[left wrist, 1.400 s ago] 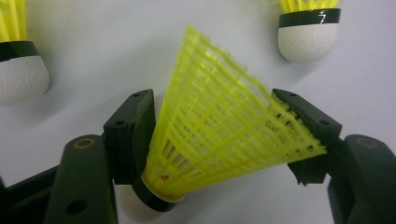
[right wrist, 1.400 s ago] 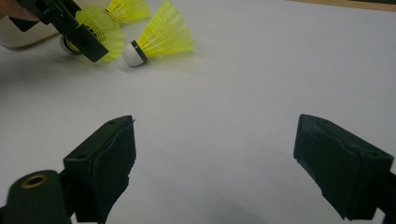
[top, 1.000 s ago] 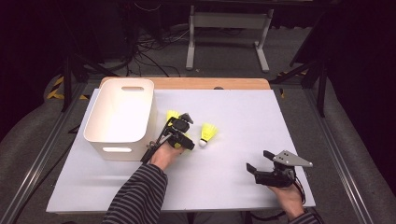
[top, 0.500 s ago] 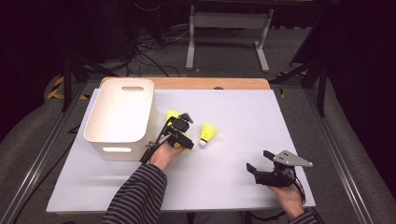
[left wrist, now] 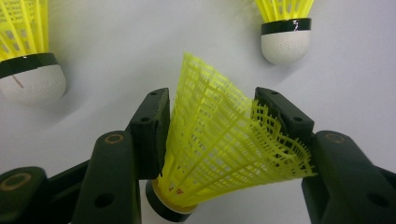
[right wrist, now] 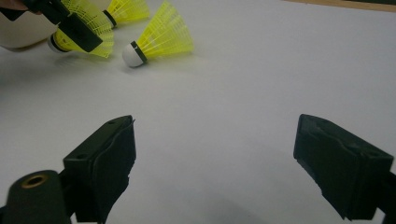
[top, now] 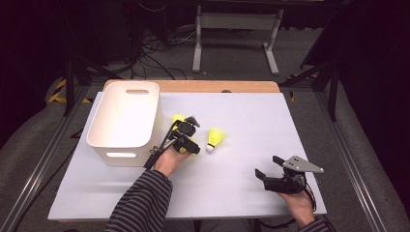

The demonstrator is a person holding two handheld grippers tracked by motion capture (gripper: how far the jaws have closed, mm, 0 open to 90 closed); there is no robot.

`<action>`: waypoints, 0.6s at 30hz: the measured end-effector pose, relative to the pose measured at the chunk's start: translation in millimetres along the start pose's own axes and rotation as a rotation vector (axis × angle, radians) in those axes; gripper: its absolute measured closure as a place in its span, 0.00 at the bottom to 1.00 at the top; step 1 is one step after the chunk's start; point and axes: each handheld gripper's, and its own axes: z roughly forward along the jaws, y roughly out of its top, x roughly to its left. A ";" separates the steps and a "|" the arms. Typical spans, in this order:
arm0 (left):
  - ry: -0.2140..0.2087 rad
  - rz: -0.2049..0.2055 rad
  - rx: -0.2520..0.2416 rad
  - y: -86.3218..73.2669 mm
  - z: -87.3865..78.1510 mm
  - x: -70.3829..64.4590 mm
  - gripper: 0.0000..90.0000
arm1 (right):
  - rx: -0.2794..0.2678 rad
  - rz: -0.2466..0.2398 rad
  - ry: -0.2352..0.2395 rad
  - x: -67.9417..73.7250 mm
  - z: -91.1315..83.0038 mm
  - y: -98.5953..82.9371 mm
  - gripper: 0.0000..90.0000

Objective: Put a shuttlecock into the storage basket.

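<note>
Left gripper (left wrist: pixel 212 135) pinches shuttlecock (left wrist: pixel 224 149) (yellow skirt) — right idle.

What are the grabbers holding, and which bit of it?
The left gripper pinches a yellow shuttlecock by its mesh skirt, one jaw on each side. The right gripper is open and holds nothing.

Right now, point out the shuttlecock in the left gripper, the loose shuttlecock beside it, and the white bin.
held shuttlecock (left wrist: pixel 224 144), left gripper view, on its yellow skirt.
loose shuttlecock (top: pixel 215 137), high view, on its yellow skirt.
white bin (top: pixel 124 143), high view, on its near wall.
</note>
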 end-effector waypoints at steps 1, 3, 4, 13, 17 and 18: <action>-0.002 0.003 0.000 0.2 -0.8 -0.4 0.54 | 0.000 0.000 0.000 0.0 0.0 0.0 0.15; -0.001 0.006 -0.004 0.6 -2.7 -1.8 0.54 | 0.000 0.000 0.000 0.1 0.1 0.0 0.15; -0.004 0.007 -0.004 0.8 -3.6 -2.7 0.54 | 0.001 0.000 0.000 0.1 0.1 0.0 0.15; -0.001 0.020 -0.011 2.9 -12.0 -10.0 0.55 | 0.000 -0.001 0.001 0.1 0.1 0.0 0.15; 0.001 0.031 -0.022 2.6 -16.6 -11.5 0.55 | 0.000 -0.001 0.001 0.1 0.0 0.0 0.15; 0.001 0.028 -0.024 2.3 -17.9 -12.1 0.55 | -0.001 -0.001 0.001 0.1 0.0 0.0 0.15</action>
